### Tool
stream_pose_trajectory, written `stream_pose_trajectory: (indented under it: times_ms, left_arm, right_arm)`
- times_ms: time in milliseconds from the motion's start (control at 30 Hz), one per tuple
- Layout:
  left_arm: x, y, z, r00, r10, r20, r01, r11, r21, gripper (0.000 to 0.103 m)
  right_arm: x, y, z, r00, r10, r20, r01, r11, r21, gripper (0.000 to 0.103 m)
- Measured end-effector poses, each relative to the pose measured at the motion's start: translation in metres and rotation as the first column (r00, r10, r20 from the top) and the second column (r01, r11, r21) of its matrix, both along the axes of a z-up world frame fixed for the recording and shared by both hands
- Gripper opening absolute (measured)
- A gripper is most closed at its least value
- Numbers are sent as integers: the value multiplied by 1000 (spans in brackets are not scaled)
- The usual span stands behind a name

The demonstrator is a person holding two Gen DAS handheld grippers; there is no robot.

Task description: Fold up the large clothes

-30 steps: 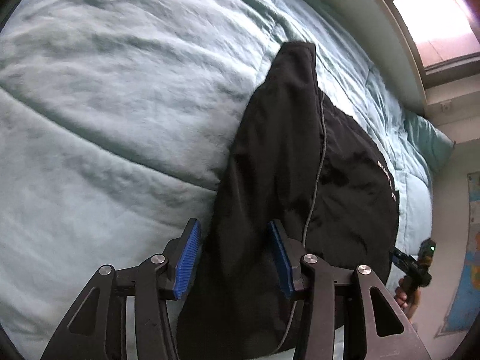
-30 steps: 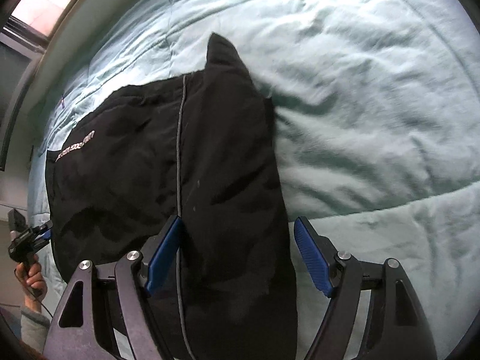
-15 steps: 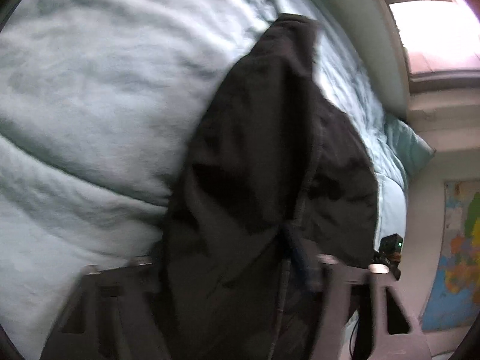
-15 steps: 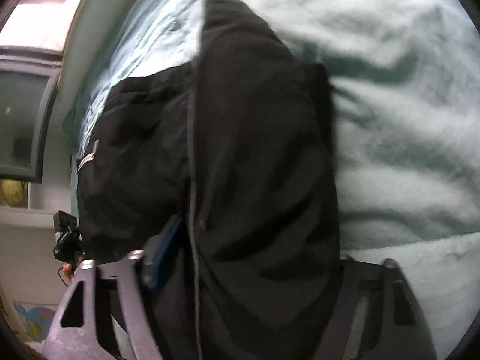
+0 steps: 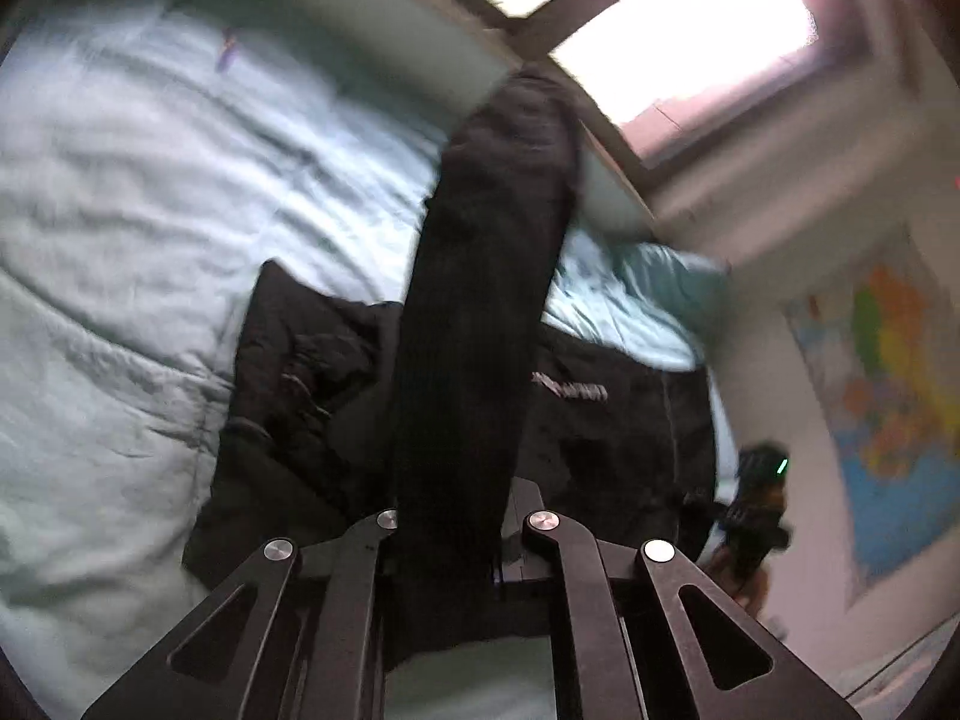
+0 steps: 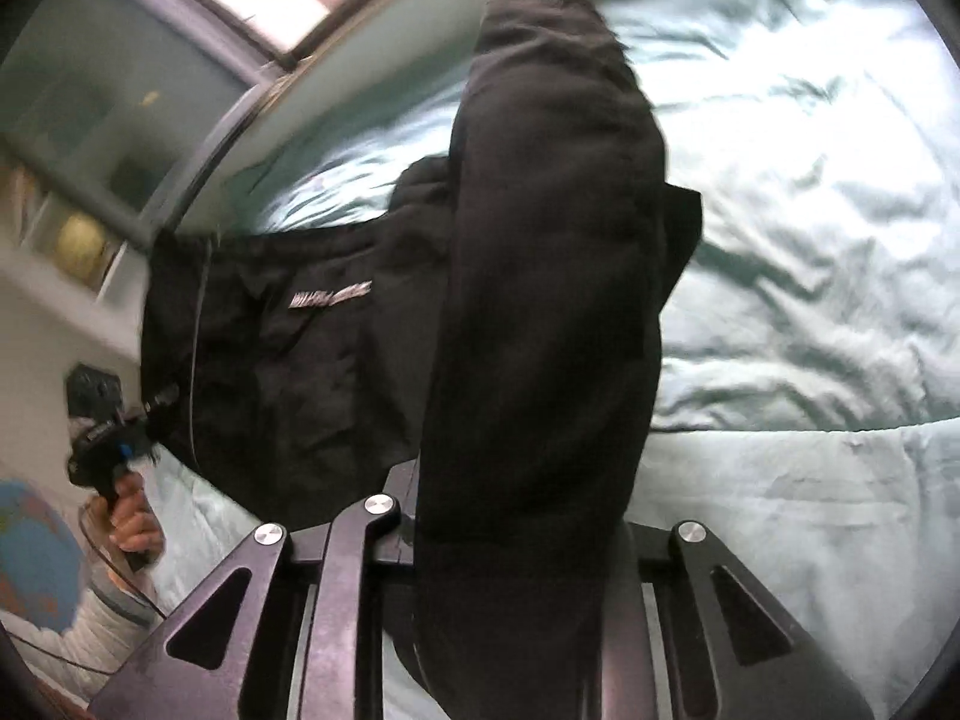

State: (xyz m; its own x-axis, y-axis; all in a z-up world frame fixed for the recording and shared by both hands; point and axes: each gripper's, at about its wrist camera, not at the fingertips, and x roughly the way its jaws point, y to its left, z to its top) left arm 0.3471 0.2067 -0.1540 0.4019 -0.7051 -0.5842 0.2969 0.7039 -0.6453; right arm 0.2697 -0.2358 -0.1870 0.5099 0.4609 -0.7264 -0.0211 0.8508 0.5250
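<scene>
Garment count: one black jacket (image 5: 600, 420) on the bed (image 5: 120, 240). Two hand-held grippers, left (image 5: 456, 546) and right (image 6: 522, 540), just closed, each clamping one lifted sleeve.

Black jacket (image 5: 474, 324) with white lettering on a pale teal quilt (image 5: 132, 192).

Pale green duvet (image 5: 132, 228), window (image 5: 690, 42), wall map (image 5: 888, 396).

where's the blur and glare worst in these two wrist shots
Left wrist view: the bright window is blown out white, and the colourful wall map is smeared. Right wrist view: the black fabric garment has soft edges, and the pale green quilt glares at upper right.
</scene>
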Motion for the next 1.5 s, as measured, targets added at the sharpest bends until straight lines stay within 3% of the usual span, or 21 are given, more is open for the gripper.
stream_pose_trajectory:
  times_ms: [33,133,200,267,400,467,533,600,700,800,867,1000,1033,1067,1100,1167,1300,1500]
  left_arm:
    - [-12,-4,8,1000,-14,17,14,1000,17,9]
    - [-11,-1,3,999,32,22,-35,981,191,10]
    - [8,4,-14,997,82,-17,-74,960,272,14]
    - [27,11,-34,990,131,-59,-104,935,340,20]
    - [47,16,-58,980,155,-122,-95,913,396,33]
    - [61,17,-69,976,162,-147,-85,900,427,50]
    - [78,20,-84,969,168,-179,-70,889,452,60]
    - [99,25,-106,956,177,-233,-45,877,478,64]
    - [121,32,-136,929,152,-337,-7,918,397,74]
    - [139,41,-162,894,76,-442,0,986,168,75]
    - [147,45,-178,868,17,-497,-9,1000,19,75]
    - [153,34,-198,852,-46,-521,-6,995,-98,75]
    - [153,30,-201,853,-41,-520,-13,995,-101,74]
    - [151,24,-197,864,-38,-502,-13,995,-98,58]
    - [144,17,-191,884,-40,-465,0,996,-86,51]
    - [129,6,-163,933,-40,-357,34,999,-24,35]
    - [88,5,-103,973,-66,-223,42,993,-113,30]
    - [-8,6,-8,996,-59,-68,50,991,-122,30]
  right_arm:
    - [-8,10,9,1000,4,2,-4,999,-40,25]
    - [-17,18,5,997,-26,-79,18,996,-92,27]
    - [-11,19,-15,987,-59,-149,35,986,-161,30]
    - [-7,12,-38,973,-94,-209,50,977,-207,41]
    - [-9,-7,-61,946,-166,-280,126,980,-155,47]
    - [-14,-11,-63,942,-182,-283,142,978,-154,54]
    - [-12,-9,-67,938,-182,-296,140,977,-158,56]
    - [-5,-9,-75,930,-178,-322,137,980,-147,61]
    - [16,-7,-93,925,-161,-344,130,985,-112,69]
    - [29,-21,-116,921,-141,-364,126,990,-67,85]
    - [42,-29,-136,919,-129,-372,132,991,-19,92]
    - [61,-39,-169,915,-91,-392,151,981,126,95]
    - [62,-40,-172,918,-85,-387,147,980,133,90]
    - [64,-40,-173,926,-76,-370,139,979,147,76]
    - [61,-43,-170,933,-72,-352,136,978,158,68]
    - [58,-42,-158,946,-69,-316,122,981,149,37]
    - [40,-28,-113,973,-58,-223,83,991,108,26]
    - [-1,4,-18,997,-9,-79,10,1000,14,25]
